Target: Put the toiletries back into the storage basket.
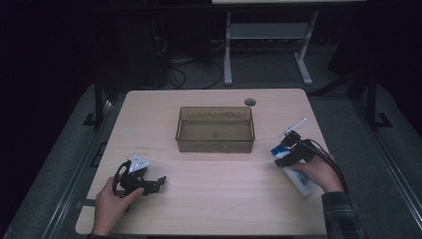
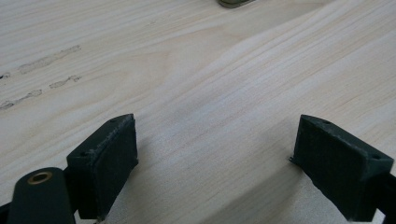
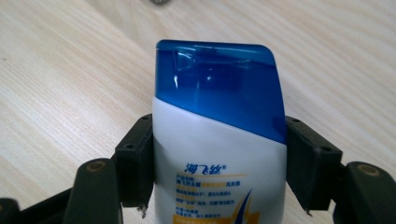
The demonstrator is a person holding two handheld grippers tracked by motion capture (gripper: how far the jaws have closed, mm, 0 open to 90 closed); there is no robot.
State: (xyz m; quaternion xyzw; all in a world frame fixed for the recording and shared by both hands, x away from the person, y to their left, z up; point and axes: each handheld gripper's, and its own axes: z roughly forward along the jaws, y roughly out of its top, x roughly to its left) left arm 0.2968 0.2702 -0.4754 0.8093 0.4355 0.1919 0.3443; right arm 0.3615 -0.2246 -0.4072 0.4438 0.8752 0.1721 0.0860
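A white shampoo bottle (image 3: 219, 140) with a blue cap (image 3: 219, 88) lies low over the light wood table (image 1: 214, 204), near its right edge. My right gripper (image 3: 219, 161) is shut on it, one jaw pressed against each side of the white body. From above, that gripper (image 1: 286, 152) sits over the capped end, and the bottle's body (image 1: 302, 183) runs back under the person's hand. My left gripper (image 1: 157, 183) rests near the front left of the table. Its jaws (image 2: 215, 158) stand wide open over bare wood with nothing between them.
A brown see-through bin (image 1: 215, 145) stands in the middle of the table, with nothing visible inside. A round cable grommet (image 1: 250, 102) sits behind it. Bare tabletop lies between the two grippers. Beyond the table are a white desk frame (image 1: 226, 50) and cables on a dark floor.
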